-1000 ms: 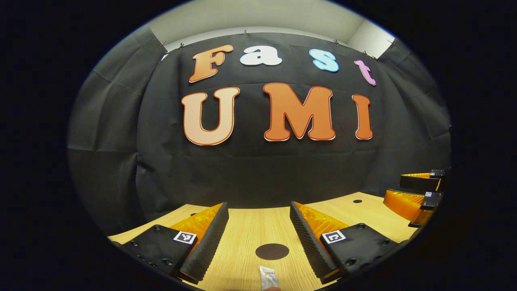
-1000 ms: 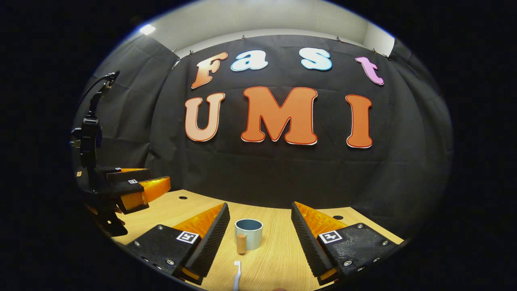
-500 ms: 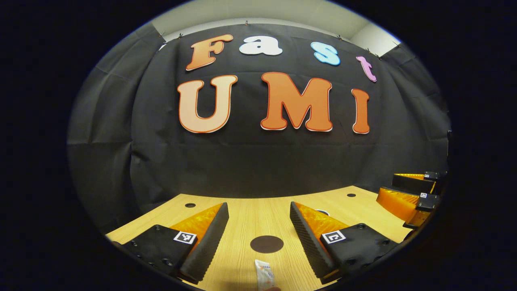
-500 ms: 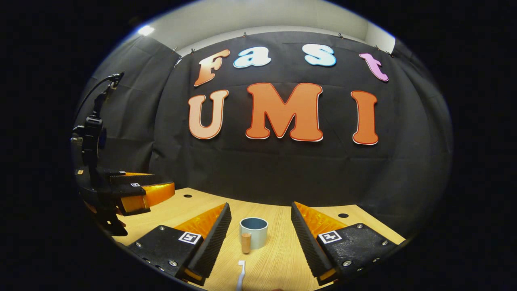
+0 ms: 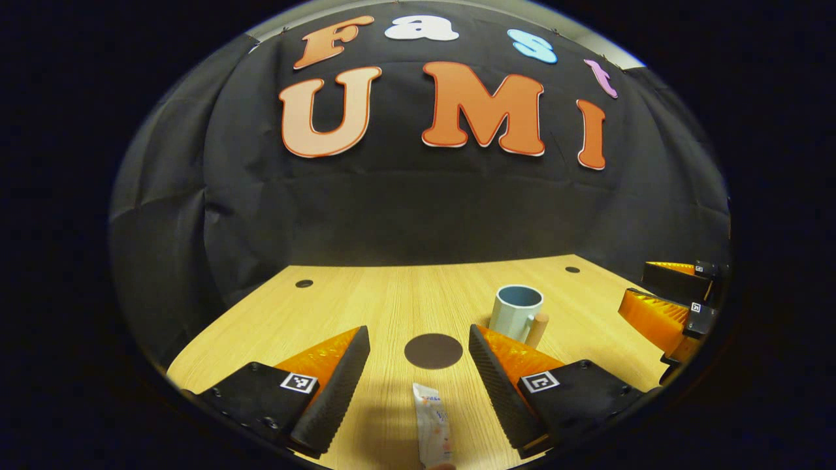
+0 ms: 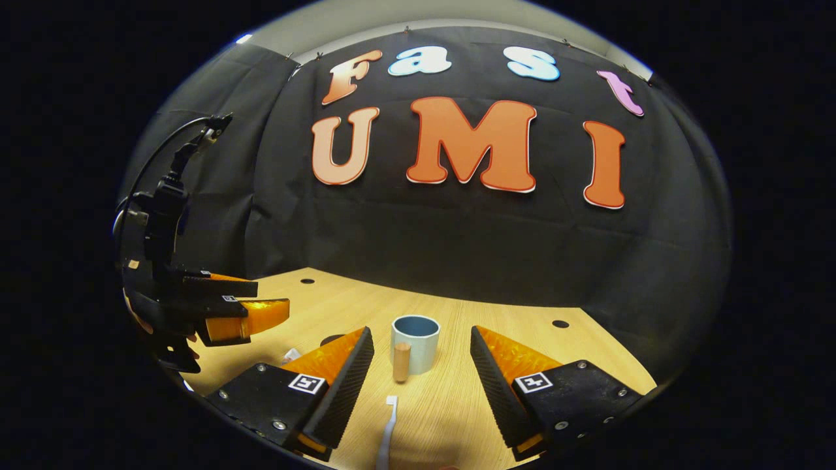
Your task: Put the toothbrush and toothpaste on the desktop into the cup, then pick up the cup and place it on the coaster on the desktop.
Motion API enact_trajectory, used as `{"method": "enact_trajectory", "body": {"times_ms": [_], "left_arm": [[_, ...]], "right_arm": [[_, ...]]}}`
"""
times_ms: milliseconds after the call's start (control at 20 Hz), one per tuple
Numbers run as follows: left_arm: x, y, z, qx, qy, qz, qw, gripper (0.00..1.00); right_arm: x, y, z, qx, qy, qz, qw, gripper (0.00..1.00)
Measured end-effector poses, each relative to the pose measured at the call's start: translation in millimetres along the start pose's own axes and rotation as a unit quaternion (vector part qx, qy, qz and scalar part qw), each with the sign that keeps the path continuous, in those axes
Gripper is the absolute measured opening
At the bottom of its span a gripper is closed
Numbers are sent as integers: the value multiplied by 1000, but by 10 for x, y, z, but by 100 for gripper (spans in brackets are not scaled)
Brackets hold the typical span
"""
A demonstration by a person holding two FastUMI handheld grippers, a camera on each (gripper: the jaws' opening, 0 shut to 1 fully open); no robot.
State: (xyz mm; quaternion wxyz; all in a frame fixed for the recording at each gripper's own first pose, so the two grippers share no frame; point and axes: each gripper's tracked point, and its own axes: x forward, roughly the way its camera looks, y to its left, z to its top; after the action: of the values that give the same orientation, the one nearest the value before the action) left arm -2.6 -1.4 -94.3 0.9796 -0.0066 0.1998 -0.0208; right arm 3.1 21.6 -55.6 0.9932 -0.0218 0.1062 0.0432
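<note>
Toothpaste [image 5: 433,424] and toothbrush [image 6: 388,427] lie at 6 o'clock before the wide, empty left gripper [image 5: 418,382] and right gripper [image 6: 421,385]; cup [image 6: 415,343] empty, coaster [image 5: 433,350] bare: 0 steps done.

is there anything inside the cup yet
Nothing pokes above the cup rim; its near wall hides the bottom. The toothpaste lies on the desk between the open left gripper fingers, and the toothbrush lies ahead of the open right gripper.
</note>
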Motion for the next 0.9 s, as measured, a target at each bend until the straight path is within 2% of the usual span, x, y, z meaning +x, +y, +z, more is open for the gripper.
{"method": "enact_trajectory", "body": {"times_ms": [300,500,900], "left_arm": [[28,-59,-297,14,52,-5,999,98],[54,-98,-525,13,89,-9,996,96],[53,-109,-883,30,155,-13,987,98]], "right_arm": [[39,121,-292,18,66,25,997,90],[70,187,-503,9,110,31,993,90],[263,289,-827,26,211,45,976,88]]}}
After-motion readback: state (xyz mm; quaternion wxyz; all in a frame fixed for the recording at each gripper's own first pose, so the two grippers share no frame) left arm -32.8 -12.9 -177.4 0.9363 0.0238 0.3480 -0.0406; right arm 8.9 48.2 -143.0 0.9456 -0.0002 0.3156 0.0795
